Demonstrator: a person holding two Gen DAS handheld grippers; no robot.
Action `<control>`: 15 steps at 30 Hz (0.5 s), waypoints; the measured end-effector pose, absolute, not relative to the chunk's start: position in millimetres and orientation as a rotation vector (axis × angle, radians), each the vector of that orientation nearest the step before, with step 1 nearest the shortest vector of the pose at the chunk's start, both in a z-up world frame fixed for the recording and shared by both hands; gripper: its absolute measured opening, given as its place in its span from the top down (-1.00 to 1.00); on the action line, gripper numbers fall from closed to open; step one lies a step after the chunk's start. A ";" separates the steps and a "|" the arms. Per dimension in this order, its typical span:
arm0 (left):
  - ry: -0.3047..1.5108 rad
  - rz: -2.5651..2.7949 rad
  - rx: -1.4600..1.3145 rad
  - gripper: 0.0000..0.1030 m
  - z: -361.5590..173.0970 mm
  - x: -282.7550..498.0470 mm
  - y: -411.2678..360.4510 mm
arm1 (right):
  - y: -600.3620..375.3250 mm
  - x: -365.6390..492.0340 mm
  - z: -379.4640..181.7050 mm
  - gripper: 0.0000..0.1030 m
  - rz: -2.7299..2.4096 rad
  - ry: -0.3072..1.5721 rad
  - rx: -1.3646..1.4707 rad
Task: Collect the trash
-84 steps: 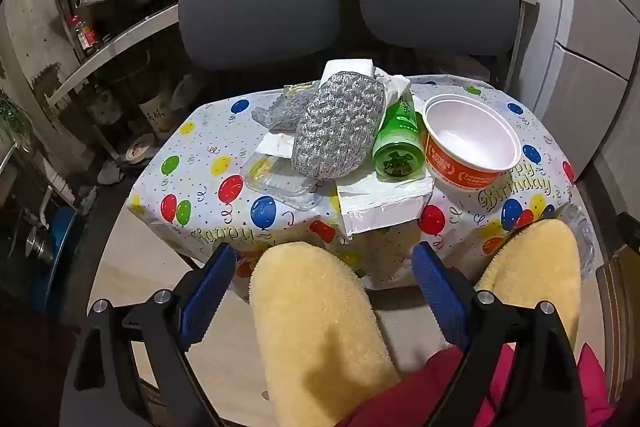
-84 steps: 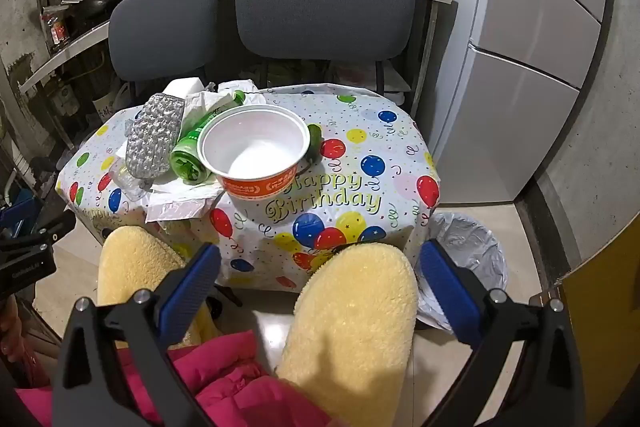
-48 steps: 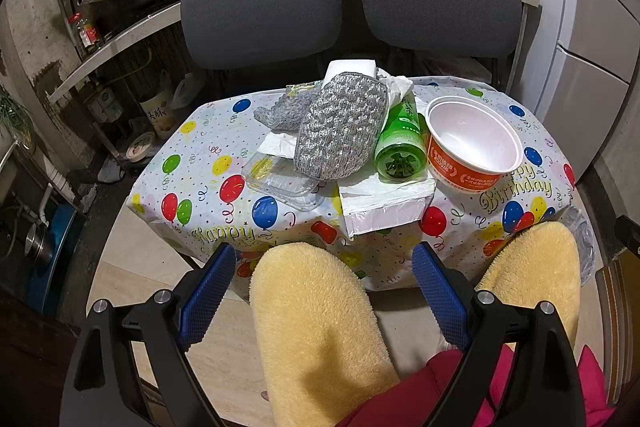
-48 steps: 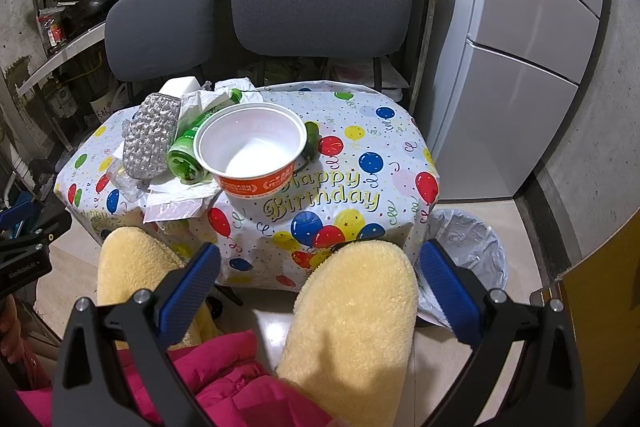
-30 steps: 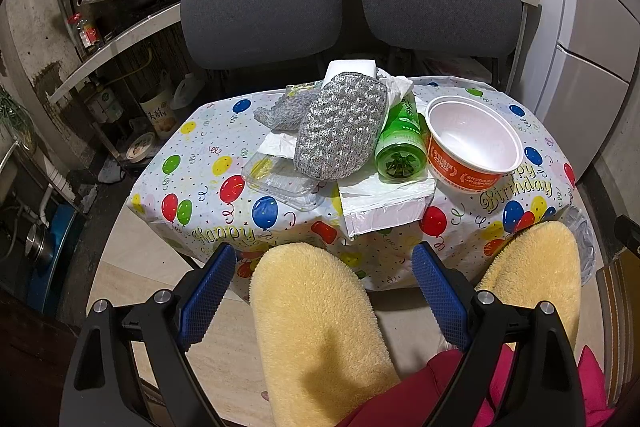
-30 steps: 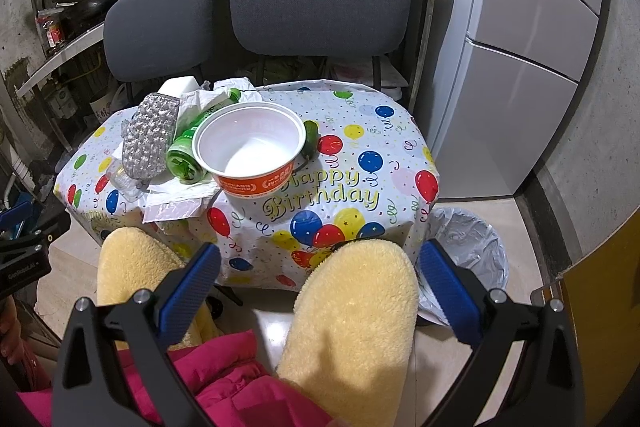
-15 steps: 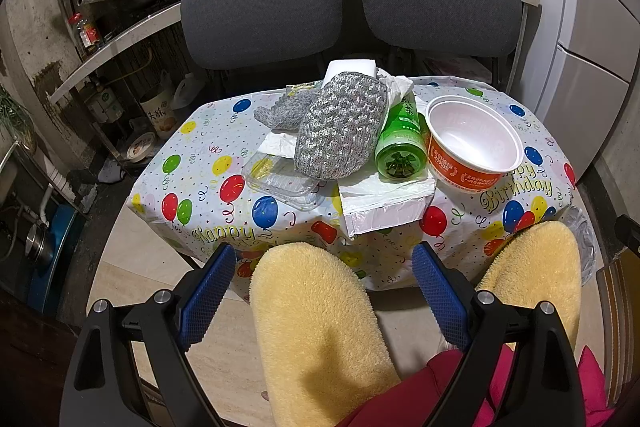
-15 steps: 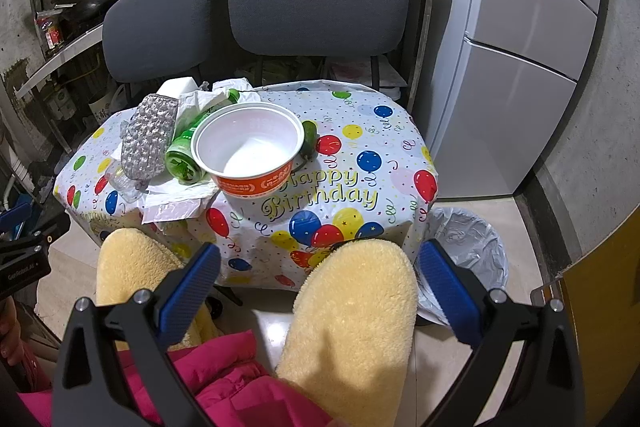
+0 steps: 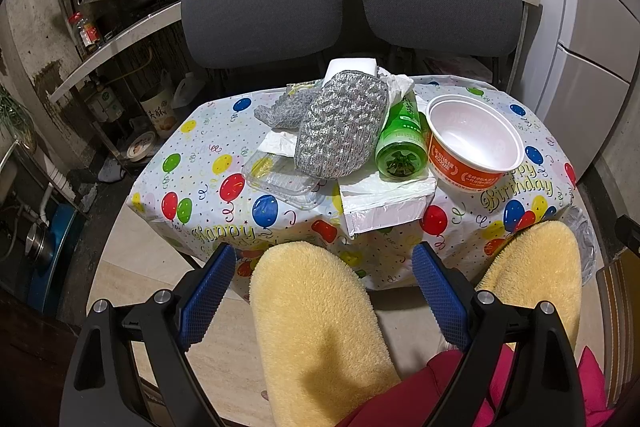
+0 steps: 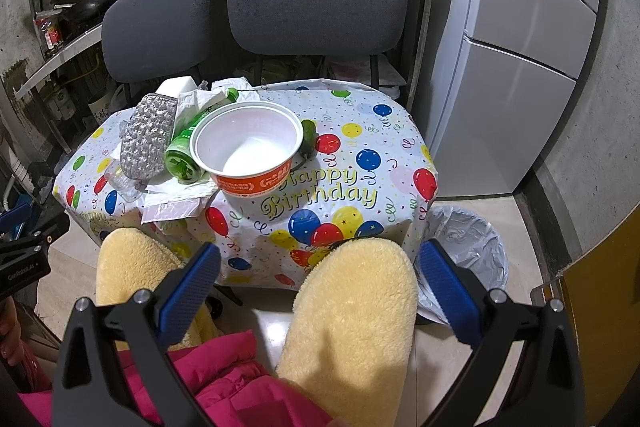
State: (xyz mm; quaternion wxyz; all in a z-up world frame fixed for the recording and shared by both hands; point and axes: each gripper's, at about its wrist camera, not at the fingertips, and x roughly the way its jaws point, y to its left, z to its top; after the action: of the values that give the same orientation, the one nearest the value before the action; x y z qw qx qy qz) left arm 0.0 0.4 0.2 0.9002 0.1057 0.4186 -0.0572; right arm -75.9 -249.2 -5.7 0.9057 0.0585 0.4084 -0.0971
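Both grippers are hanging low in their frames, well short of the counter (image 9: 200, 187), with the person's yellow fleece knees (image 10: 352, 315) between them and the trash. The left gripper (image 9: 320, 295) is standing with its blue pads wide apart and nothing between them; the right gripper (image 10: 316, 291) is spread the same way, also empty.

The trash is sitting in a heap at the middle of the balloon-print cloth. In the right wrist view the orange-and-white paper bowl (image 10: 248, 151) is lying just above centre, almost straight ahead of the right gripper, upright with its mouth facing up. The green bottle (image 10: 184, 151) is lying on its side, touching the bowl's left flank, its long axis running away up the frame with the base end toward the camera. The lined bin (image 10: 468, 251) is showing at lower right of that view, just beside the right gripper.

So the right gripper looks better placed for the bowl and the short carry to the bin. In the left view the clear plastic tray (image 9: 280, 179) and silver scrubber (image 9: 340, 131) are lying ahead, slightly above centre.
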 end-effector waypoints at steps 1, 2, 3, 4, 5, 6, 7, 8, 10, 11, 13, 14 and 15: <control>0.866 -0.118 0.219 -0.73 0.2 0.0 0.4 | -249.2 -75.6 -5.8 -0.89 -0.200 0.844 0.121; 0.867 -0.118 0.219 -0.73 0.2 0.0 0.5 | -249.1 -75.5 -5.7 -0.89 -0.200 0.844 0.121; 0.867 -0.118 0.219 -0.73 0.2 0.1 0.5 | -249.1 -75.4 -5.7 -0.89 -0.200 0.844 0.121; 0.867 -0.118 0.218 -0.73 0.2 0.0 0.4 | -249.3 -75.4 -5.7 -0.89 -0.200 0.844 0.121; 0.867 -0.118 0.218 -0.73 0.2 0.0 0.4 | -249.4 -75.6 -5.7 -0.89 -0.200 0.844 0.121; 0.867 -0.118 0.219 -0.73 0.2 0.0 0.5 | -249.3 -75.7 -5.6 -0.89 -0.200 0.843 0.121; 0.867 -0.118 0.218 -0.73 0.2 0.1 0.5 | -249.3 -75.6 -5.6 -0.89 -0.200 0.843 0.121; 0.868 -0.118 0.218 -0.73 0.1 0.0 0.4 | -249.2 -75.3 -5.6 -0.89 -0.200 0.844 0.121; 0.867 -0.118 0.218 -0.73 0.2 0.0 0.5 | -249.2 -75.3 -5.4 -0.89 -0.201 0.845 0.121; 0.867 -0.118 0.218 -0.73 0.2 0.0 0.4 | -249.1 -75.3 -5.4 -0.89 -0.199 0.844 0.121; 0.868 -0.118 0.218 -0.73 0.1 0.1 0.5 | -249.1 -75.2 -5.4 -0.89 -0.199 0.844 0.121; 0.869 -0.118 0.218 -0.73 -0.1 0.3 0.5 | -249.1 -75.2 -5.4 -0.89 -0.199 0.844 0.121; 0.872 -0.116 0.217 -0.73 -0.6 0.7 0.8 | -249.4 -75.1 -5.7 -0.89 -0.197 0.844 0.120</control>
State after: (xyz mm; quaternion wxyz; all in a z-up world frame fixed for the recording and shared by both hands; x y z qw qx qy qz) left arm 0.7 0.8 -0.6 0.8992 0.1048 0.4211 -0.0562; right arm -75.1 -249.4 -5.7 0.9057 0.0583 0.4089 -0.0956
